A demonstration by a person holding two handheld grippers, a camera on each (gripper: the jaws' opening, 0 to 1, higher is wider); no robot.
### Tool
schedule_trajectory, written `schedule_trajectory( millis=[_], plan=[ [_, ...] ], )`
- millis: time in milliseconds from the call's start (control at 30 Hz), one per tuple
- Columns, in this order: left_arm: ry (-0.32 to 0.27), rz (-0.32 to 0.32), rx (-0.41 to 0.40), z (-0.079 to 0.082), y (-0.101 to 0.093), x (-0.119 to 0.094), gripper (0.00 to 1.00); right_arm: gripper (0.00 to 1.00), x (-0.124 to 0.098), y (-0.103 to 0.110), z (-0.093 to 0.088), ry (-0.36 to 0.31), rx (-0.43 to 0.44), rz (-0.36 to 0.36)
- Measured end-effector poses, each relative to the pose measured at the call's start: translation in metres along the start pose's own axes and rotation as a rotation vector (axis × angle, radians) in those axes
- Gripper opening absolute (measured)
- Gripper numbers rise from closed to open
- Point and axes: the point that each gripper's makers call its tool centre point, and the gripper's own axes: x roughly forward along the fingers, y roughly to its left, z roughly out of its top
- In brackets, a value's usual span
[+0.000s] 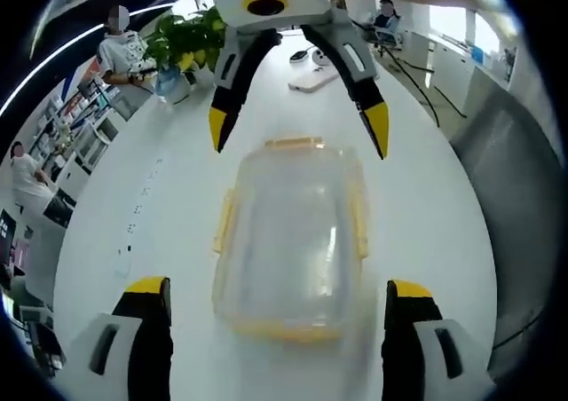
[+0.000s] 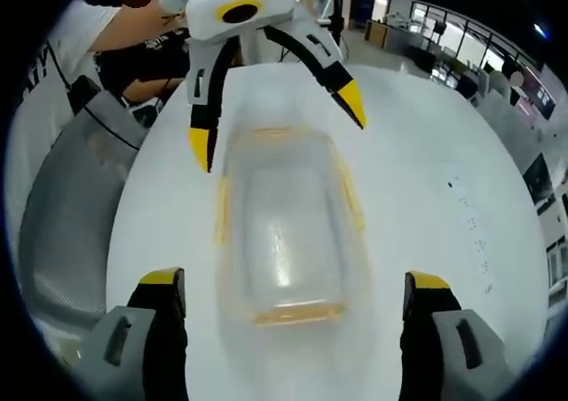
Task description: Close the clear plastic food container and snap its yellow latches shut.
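A clear plastic container (image 1: 293, 232) with yellow latches (image 1: 224, 224) lies flat on the white table (image 1: 160, 206), its lid resting on top. I cannot tell whether the latches are snapped down. My left gripper (image 1: 277, 288) is open at one short end, a jaw on either side. From the opposite end my right gripper (image 1: 297, 128) reaches in, also open, its yellow tips just beyond the far latch. In the right gripper view the container (image 2: 280, 232) lies between my right gripper (image 2: 295, 284) and the facing left gripper (image 2: 277, 126). Neither gripper holds anything.
A phone (image 1: 312, 80) and a small dark object lie on the table beyond the container, with a potted plant (image 1: 191, 42) further back. A grey chair (image 2: 71, 197) stands by the table edge. A person's sleeve (image 2: 62, 37) is behind the left gripper, and people sit at the far desks.
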Motion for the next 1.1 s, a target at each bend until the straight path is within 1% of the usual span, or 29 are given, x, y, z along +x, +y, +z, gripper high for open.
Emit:
schedule_trajectory(
  millis=[100, 133, 200, 267, 333, 467, 500, 567, 600, 633, 667, 700, 733, 767, 800, 867, 900, 933, 1000, 1033, 1067, 1100],
  plan=[
    [-0.023, 0.01, -0.026, 0.003, -0.002, -0.008, 0.99, 1.0, -0.005, 0.003, 0.001, -0.003, 0.008, -0.011],
    [-0.027, 0.023, -0.034, 0.003, -0.003, -0.011, 0.99, 1.0, -0.007, 0.003, 0.001, -0.002, 0.004, -0.019],
    [-0.029, 0.036, -0.049, 0.002, -0.006, -0.015, 0.99, 1.0, -0.011, 0.006, 0.002, -0.005, 0.001, -0.03],
    [-0.055, 0.054, -0.066, 0.005, -0.009, -0.021, 0.99, 1.0, -0.014, 0.007, 0.003, -0.011, 0.004, -0.042],
    [-0.071, 0.077, -0.083, 0.006, -0.011, -0.028, 0.99, 1.0, -0.02, 0.007, 0.002, -0.014, 0.002, -0.072],
    [-0.103, 0.131, -0.116, 0.007, -0.013, -0.044, 0.99, 1.0, -0.031, 0.015, 0.002, -0.035, 0.013, -0.098],
    [-0.109, 0.157, -0.132, 0.006, -0.014, -0.051, 0.99, 1.0, -0.035, 0.017, 0.003, -0.041, 0.012, -0.115],
    [-0.118, 0.225, -0.115, 0.005, -0.014, -0.063, 0.99, 1.0, -0.043, 0.023, 0.005, -0.063, 0.011, -0.138],
    [-0.126, 0.239, -0.117, 0.005, -0.015, -0.066, 0.99, 1.0, -0.045, 0.025, 0.006, -0.07, 0.013, -0.144],
    [-0.143, 0.25, -0.136, 0.006, -0.02, -0.073, 0.99, 1.0, -0.049, 0.03, 0.007, -0.087, 0.023, -0.153],
    [-0.174, 0.274, -0.165, 0.009, -0.023, -0.08, 0.99, 1.0, -0.051, 0.032, 0.008, -0.095, 0.025, -0.166],
    [-0.184, 0.282, -0.17, 0.01, -0.024, -0.083, 0.99, 1.0, -0.055, 0.036, 0.008, -0.101, 0.019, -0.186],
    [-0.225, 0.308, -0.175, 0.014, -0.026, -0.091, 0.99, 1.0, -0.057, 0.038, 0.009, -0.113, 0.013, -0.2],
    [-0.251, 0.334, -0.193, 0.016, -0.027, -0.096, 0.99, 0.99, -0.06, 0.042, 0.01, -0.126, 0.011, -0.214],
    [-0.26, 0.352, -0.218, 0.014, -0.031, -0.103, 0.99, 0.99, -0.061, 0.045, 0.011, -0.132, 0.008, -0.222],
    [-0.274, 0.354, -0.219, 0.014, -0.04, -0.11, 0.99, 0.99, -0.066, 0.05, 0.012, -0.141, 0.011, -0.257],
    [-0.287, 0.381, -0.222, 0.014, -0.044, -0.116, 0.99, 0.99, -0.068, 0.051, 0.013, -0.149, 0.011, -0.275],
    [-0.29, 0.386, -0.225, 0.013, -0.048, -0.12, 0.99, 0.99, -0.07, 0.053, 0.014, -0.162, 0.01, -0.29],
    [-0.291, 0.437, -0.268, 0.005, -0.052, -0.129, 0.99, 0.99, -0.077, 0.056, 0.018, -0.191, 0.023, -0.339],
    [-0.299, 0.44, -0.27, 0.003, -0.057, -0.135, 0.99, 0.99, -0.08, 0.057, 0.02, -0.208, 0.03, -0.36],
    [-0.313, 0.456, -0.288, 0.001, -0.059, -0.14, 0.99, 0.99, -0.083, 0.061, 0.022, -0.23, 0.038, -0.379],
    [-0.329, 0.482, -0.315, 0.0, -0.06, -0.145, 0.99, 0.99, -0.085, 0.064, 0.022, -0.235, 0.044, -0.391]
  ],
)
